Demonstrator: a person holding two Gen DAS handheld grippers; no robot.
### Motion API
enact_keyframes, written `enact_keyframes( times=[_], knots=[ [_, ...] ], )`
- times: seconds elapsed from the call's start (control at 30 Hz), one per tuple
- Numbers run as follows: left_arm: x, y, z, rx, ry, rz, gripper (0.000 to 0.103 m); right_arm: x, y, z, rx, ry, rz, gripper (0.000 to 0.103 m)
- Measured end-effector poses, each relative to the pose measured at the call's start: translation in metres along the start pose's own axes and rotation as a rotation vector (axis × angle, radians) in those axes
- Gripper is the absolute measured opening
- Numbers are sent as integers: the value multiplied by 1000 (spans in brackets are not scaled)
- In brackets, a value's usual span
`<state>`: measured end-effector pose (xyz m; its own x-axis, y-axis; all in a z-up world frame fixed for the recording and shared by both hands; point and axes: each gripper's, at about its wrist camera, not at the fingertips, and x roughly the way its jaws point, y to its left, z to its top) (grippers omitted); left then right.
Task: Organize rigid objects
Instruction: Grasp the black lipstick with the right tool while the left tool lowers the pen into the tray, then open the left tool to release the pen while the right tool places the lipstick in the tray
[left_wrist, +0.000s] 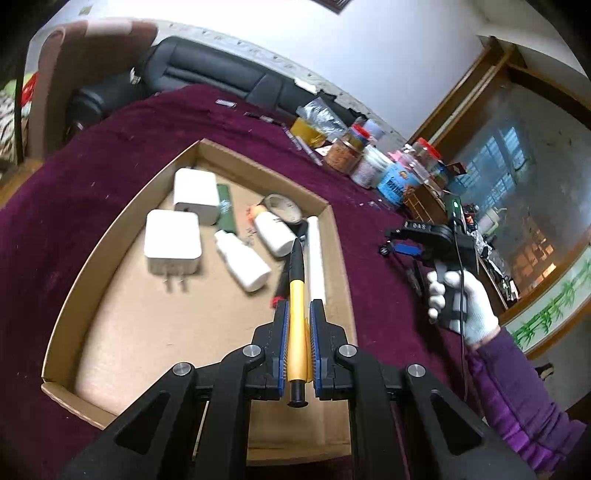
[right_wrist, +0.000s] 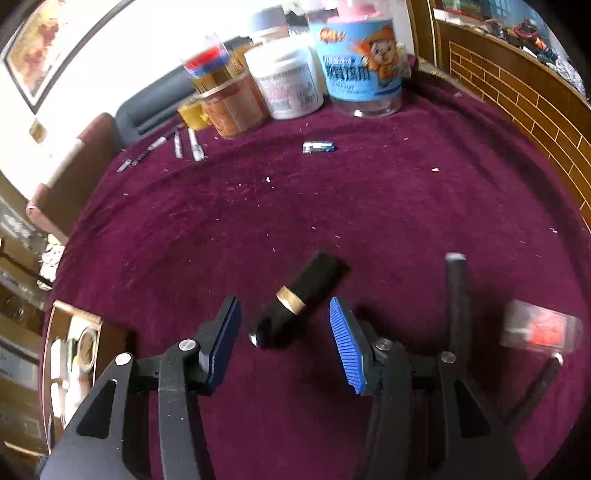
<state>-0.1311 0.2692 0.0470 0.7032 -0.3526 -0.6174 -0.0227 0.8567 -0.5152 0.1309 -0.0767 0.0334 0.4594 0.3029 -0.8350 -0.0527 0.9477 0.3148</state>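
My left gripper (left_wrist: 299, 308) is shut on a yellow pen (left_wrist: 295, 291) with a black grip, held above the right side of an open cardboard box (left_wrist: 258, 170). Inside the box lie two white chargers (left_wrist: 195, 195), two white bottles (left_wrist: 243, 264), a white tube (left_wrist: 317, 258), a tape roll (left_wrist: 282, 206) and a green strip (left_wrist: 225, 206). My right gripper (right_wrist: 284, 310) stands open over the maroon cloth. A black tube with a gold band (right_wrist: 314, 280) lies on the cloth between its blue pads (right_wrist: 347, 347), untouched. The left wrist view shows a gloved hand (left_wrist: 469, 299) holding the right gripper (left_wrist: 391, 245).
On the cloth to the right of the black tube lie a dark rod (right_wrist: 456, 295), a clear bag with an orange piece (right_wrist: 543, 328) and another dark pen (right_wrist: 535, 391). Jars (right_wrist: 362, 66), thin pens (right_wrist: 194, 144) and a small blue item (right_wrist: 319, 147) sit at the far edge.
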Motion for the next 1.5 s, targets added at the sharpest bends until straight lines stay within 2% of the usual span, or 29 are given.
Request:
enact_keyframes(
  times=[0.07, 0.13, 0.2, 0.33, 0.5, 0.6, 0.73, 0.8, 0.9, 1.03, 1.1, 1.17, 1.27, 1.5],
  knots=[
    [4, 5, 0, -10, 14, -2, 8, 16, 7, 3, 14, 38, -51, 43],
    [10, 8, 0, -21, 33, 1, 8, 19, 16, 5, -15, 14, -106, 39],
    [17, 10, 0, -32, 59, 12, 8, 21, 20, 5, -41, 8, -162, 26],
    [24, 17, -3, -62, 99, 17, 8, 12, 10, 3, -9, 4, -132, 18],
    [30, 32, 1, -132, 116, 85, 8, -13, 4, -9, 8, -17, -36, 18],
    [40, 42, 6, -186, 136, 132, 8, -30, 20, -21, -41, -41, 30, 18],
    [33, 41, 7, -208, 96, 147, 8, -58, 46, -45, -107, -51, 143, 18],
    [21, 36, 5, -199, 63, 128, 16, -70, 63, -60, -144, -41, 216, 18],
    [0, 33, 3, -197, 7, 146, 40, -81, 93, -82, -206, -9, 314, 19],
    [-28, 35, 0, -204, -71, 194, 56, -81, 138, -114, -275, 72, 427, 19],
    [-38, 40, -2, -210, -93, 228, 58, -73, 162, -130, -299, 128, 479, 19],
    [-44, 46, -3, -219, -102, 241, 58, -65, 186, -144, -335, 170, 506, 19],
    [-49, 58, -4, -247, -105, 238, 58, -55, 217, -162, -390, 211, 504, 19],
    [-59, 77, -8, -288, -123, 226, 58, -18, 253, -176, -426, 298, 471, 19]
  ],
)
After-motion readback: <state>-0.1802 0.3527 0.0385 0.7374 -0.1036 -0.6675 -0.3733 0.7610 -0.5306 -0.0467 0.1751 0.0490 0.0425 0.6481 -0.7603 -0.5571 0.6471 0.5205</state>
